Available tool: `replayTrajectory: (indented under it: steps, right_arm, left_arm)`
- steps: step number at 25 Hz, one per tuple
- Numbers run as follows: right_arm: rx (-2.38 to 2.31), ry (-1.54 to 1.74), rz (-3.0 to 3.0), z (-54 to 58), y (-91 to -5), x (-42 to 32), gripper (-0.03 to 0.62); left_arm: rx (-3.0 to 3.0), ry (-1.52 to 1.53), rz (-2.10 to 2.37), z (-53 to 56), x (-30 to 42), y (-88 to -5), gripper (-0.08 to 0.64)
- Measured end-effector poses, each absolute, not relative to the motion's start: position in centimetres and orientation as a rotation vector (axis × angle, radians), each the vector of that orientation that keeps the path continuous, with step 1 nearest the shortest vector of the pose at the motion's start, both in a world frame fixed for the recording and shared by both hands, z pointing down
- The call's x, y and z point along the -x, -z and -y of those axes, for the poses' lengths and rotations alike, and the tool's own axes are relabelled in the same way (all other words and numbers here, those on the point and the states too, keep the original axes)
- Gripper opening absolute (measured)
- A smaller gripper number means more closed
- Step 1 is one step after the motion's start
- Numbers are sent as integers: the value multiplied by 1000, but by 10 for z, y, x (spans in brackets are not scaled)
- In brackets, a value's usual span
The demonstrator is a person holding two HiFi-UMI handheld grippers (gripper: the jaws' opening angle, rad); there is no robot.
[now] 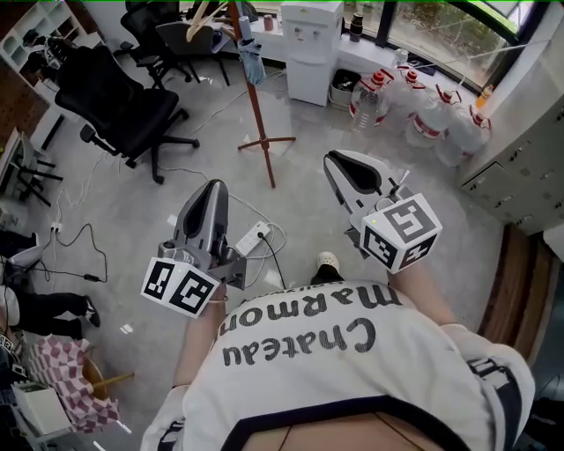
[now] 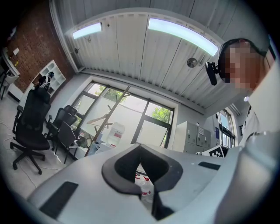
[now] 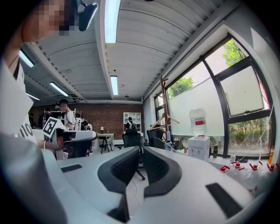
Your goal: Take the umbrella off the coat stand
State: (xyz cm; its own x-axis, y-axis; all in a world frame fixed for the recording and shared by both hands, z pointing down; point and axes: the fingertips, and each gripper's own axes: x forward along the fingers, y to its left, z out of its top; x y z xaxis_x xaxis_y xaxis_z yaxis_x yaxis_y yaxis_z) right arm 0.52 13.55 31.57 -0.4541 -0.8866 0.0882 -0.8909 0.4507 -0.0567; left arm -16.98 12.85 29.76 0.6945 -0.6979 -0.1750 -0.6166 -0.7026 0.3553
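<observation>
We find the folded blue umbrella (image 1: 251, 60) hanging high on the pole of the wooden coat stand (image 1: 256, 106), close against the pole and clear of the floor (image 1: 291, 189). A wooden coat hanger (image 1: 206, 12) hangs on the same stand, just left of the umbrella. The stand rests on its spread feet on the grey floor, between a black office chair (image 1: 115, 106) to its left and a white water dispenser (image 1: 310, 44) to its right. Several water jugs (image 1: 414, 110) with red caps stand grouped beyond the dispenser, along the window wall. Both tools are well apart from the stand and touch nothing on it. The left gripper (image 1: 214, 187) is held out in front of the person (image 1: 352, 352), its jaws together at the tips with nothing between them. The right gripper (image 1: 333, 160) is held alongside it, a little nearer the stand, its jaws likewise closed and empty. Each carries its marker cube (image 1: 401, 231) at the rear, close to the person's white lettered shirt. In the right gripper view the stand appears upright against the window with the dispenser just beside it. A white power strip (image 1: 251, 238) with trailing cables lies on the floor between the two grippers as seen from the head view.
</observation>
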Motion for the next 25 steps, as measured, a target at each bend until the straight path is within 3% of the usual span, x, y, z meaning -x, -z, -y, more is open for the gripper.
replayTrajectory:
  steps: [13,25]
  right_arm:
    - [-1493,-47,2729,-8,-277,-74,44]
    - [-1378,-130,2781,62,-311,-109,44]
  left_arm:
    - [-2669,520,1177,-21,101,-255,25]
    - [-2573,472,1243,40,58,-293,25]
